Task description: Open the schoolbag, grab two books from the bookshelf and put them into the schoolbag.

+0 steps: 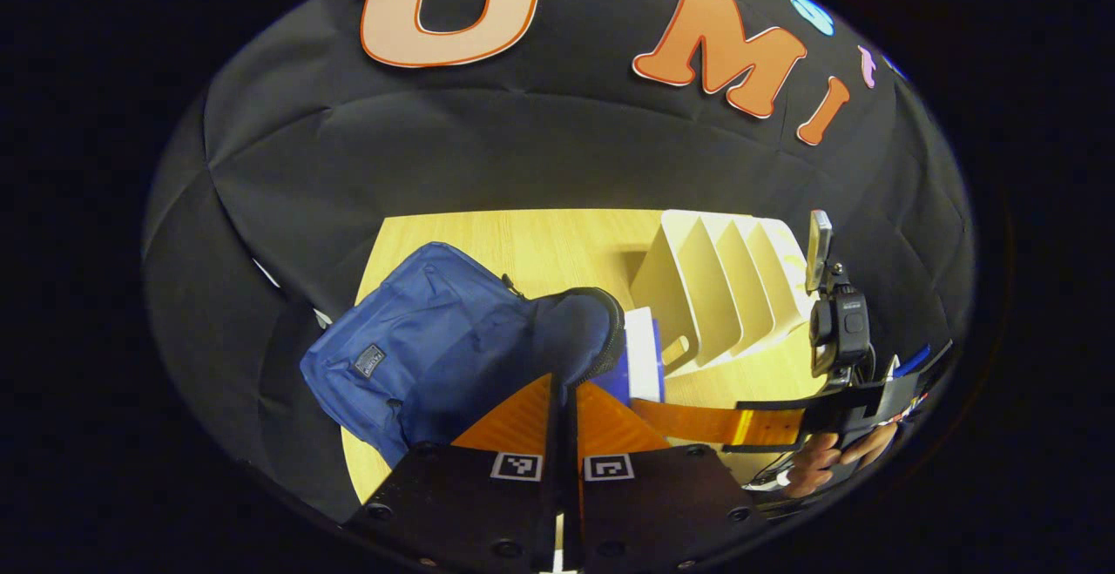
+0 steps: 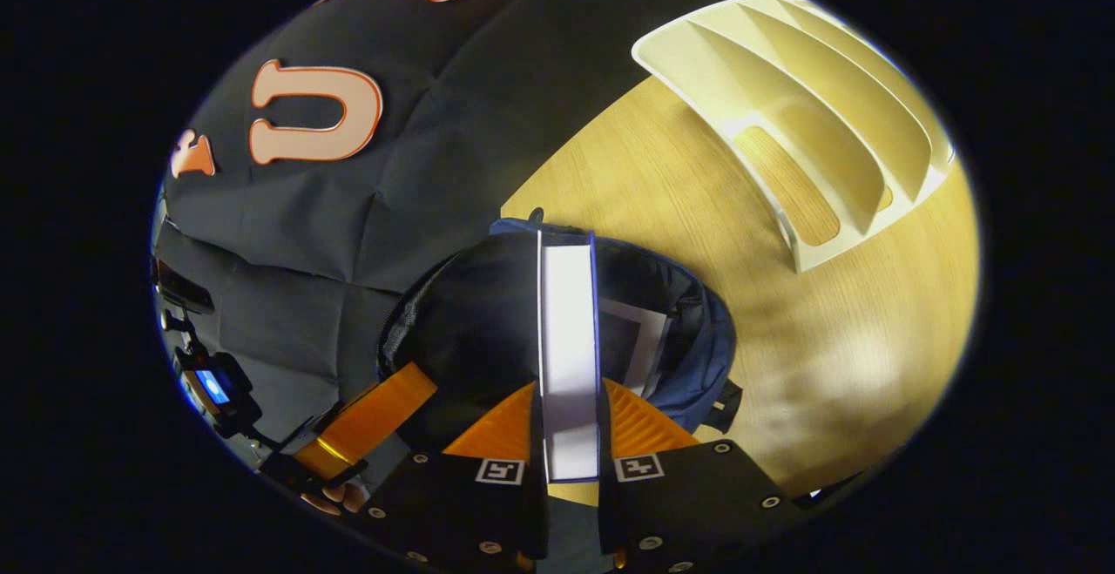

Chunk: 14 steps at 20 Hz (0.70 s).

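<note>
Two books accounted for: one flat white-faced book [image 2: 631, 330] lies inside the bag, lower centre of the right gripper view; a second book with white page edge and blue cover [image 2: 568, 356] is over the opening
Bag: blue fabric schoolbag [image 1: 435, 339], zip mouth open, at centre of the left gripper view on the table
Right gripper [image 2: 571, 435]: clamped on the second book, a finger on each cover, spine pointing into the bag mouth
Left gripper [image 1: 562, 400]: fingers together on the rim of the bag's mouth, apparently pinching the fabric to hold it open
Shelf: cream plastic slotted bookshelf [image 2: 819, 130], upper right of the right gripper view; every visible slot bare
Remaining, by judgement: lower and release the second book
Surface: pale wood-grain tabletop [image 2: 697, 199]
Room: black cloth booth wall behind the table
</note>
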{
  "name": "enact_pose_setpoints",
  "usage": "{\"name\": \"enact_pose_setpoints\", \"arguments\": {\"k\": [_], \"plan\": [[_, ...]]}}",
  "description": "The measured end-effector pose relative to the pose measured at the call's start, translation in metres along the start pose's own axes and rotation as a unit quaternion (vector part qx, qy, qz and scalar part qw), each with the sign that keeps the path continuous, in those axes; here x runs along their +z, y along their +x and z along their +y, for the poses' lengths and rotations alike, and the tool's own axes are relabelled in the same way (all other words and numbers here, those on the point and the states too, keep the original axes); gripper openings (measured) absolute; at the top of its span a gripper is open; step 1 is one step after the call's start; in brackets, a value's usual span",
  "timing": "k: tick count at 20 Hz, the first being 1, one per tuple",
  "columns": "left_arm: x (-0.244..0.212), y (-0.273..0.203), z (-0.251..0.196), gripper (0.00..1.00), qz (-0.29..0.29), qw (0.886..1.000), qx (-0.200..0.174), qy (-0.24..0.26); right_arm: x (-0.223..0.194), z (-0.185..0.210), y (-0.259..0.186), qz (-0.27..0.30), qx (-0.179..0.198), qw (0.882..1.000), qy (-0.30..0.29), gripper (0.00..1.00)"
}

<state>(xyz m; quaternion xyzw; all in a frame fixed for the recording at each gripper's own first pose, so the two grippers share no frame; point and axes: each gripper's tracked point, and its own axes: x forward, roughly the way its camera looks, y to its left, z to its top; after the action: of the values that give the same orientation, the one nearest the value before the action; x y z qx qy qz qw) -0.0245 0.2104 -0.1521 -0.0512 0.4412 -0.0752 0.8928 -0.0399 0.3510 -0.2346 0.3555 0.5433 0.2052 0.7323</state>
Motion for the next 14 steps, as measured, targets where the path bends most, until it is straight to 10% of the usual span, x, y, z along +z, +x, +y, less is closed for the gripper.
{"name": "enact_pose_setpoints", "arguments": {"k": [14], "plan": [[-0.007, -0.005, -0.007, 0.04, 0.004, 0.997, -0.014, 0.069, -0.024, -0.004, 0.069, 0.028, -0.060, 0.998, -0.023, 0.30]]}}
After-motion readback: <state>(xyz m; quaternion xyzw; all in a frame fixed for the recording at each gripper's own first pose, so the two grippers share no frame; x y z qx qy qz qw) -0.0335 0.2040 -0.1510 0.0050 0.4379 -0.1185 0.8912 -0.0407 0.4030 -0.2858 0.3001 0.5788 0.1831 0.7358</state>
